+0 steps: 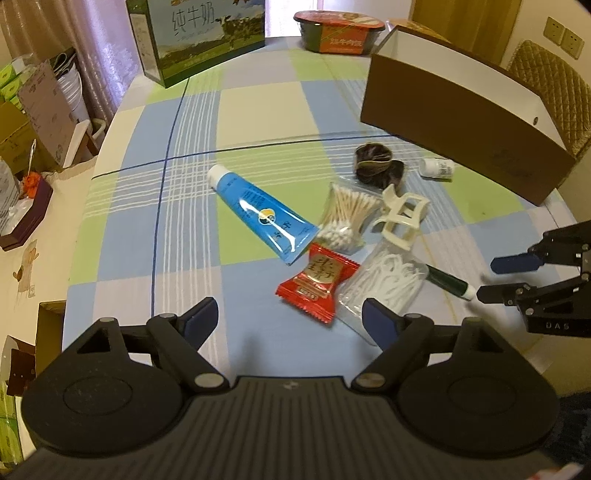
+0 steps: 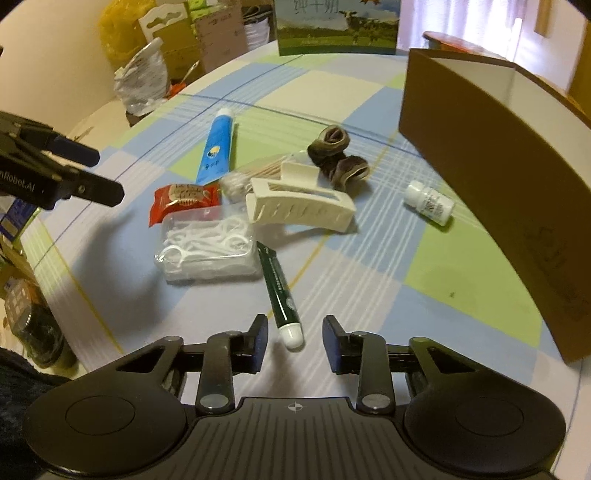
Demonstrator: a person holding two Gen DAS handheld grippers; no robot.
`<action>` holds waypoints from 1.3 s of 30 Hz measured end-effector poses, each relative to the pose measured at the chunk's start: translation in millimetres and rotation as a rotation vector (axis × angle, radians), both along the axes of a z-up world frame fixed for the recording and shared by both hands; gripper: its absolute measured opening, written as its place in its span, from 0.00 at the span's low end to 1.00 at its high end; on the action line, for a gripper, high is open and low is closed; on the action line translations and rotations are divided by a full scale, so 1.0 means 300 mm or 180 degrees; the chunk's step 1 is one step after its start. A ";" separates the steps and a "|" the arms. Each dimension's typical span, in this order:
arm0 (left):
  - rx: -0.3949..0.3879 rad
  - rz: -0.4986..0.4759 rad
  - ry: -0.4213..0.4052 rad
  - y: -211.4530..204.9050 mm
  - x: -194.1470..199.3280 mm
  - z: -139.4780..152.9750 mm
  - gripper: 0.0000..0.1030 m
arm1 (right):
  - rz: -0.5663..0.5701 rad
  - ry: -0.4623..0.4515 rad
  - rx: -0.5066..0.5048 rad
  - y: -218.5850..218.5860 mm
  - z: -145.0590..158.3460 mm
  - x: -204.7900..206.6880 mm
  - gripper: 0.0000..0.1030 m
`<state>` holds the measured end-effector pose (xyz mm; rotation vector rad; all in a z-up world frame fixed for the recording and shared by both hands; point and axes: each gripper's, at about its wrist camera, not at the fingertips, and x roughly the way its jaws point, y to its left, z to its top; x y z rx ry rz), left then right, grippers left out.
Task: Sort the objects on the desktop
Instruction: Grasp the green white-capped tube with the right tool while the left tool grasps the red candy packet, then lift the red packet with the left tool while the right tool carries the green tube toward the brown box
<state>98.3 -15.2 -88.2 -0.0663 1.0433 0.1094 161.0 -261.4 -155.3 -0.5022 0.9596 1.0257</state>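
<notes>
Setting: a table under a checked cloth (image 1: 258, 110) of blue, green and cream squares, with small toiletries scattered near its middle.
Left gripper (image 1: 288, 314): hovers above the near edge of the pile, tilted downward, its blue-padded jaws spread wide with nothing between them; the red packet lies just beyond its tips.
Right gripper (image 2: 293, 334): low over the cloth, jaws at a narrow gap, one on each side of the white cap of the green pen (image 2: 279, 291); the pads do not touch the pen.
Green pen: lies flat, cap towards the right gripper, its far end beside the floss box.
Floss box (image 2: 207, 245): clear plastic, full of white floss picks, just beside the red packet (image 2: 183, 199).
Red packet: a crinkled snack wrapper with gold print, near the flat end of the blue tube (image 2: 218, 147).
Blue tube: lies flat, white cap pointing away from the pile.
Cotton swabs (image 1: 345, 216): a clear bag of wooden-stemmed swabs between the tube and the hair clip.
Hair clip (image 2: 299, 201): large, cream, claw type, resting partly over the swabs.
Scrunchie (image 2: 338, 155): dark brown, behind the clip.
White bottle (image 2: 430, 203): small, on its side, near the brown box.
Brown box (image 2: 498, 177): open cardboard with a white inside, standing at the right of the table.
Far edge: a milk carton box (image 1: 195, 37) and a red-lidded bowl (image 1: 338, 31).
</notes>
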 end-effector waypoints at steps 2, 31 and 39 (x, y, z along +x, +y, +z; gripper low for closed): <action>-0.0005 0.0013 0.0004 0.008 0.005 -0.011 0.80 | 0.0034 -0.0012 -0.0015 0.015 -0.017 0.000 0.22; -0.0237 -0.0641 0.0139 0.002 0.199 -0.158 0.35 | -0.0894 -0.0030 -0.0327 -0.204 -0.039 0.129 0.12; -0.0300 -0.0723 0.0347 -0.002 0.169 -0.208 0.23 | -0.0896 -0.0053 -0.0321 -0.233 -0.036 0.120 0.13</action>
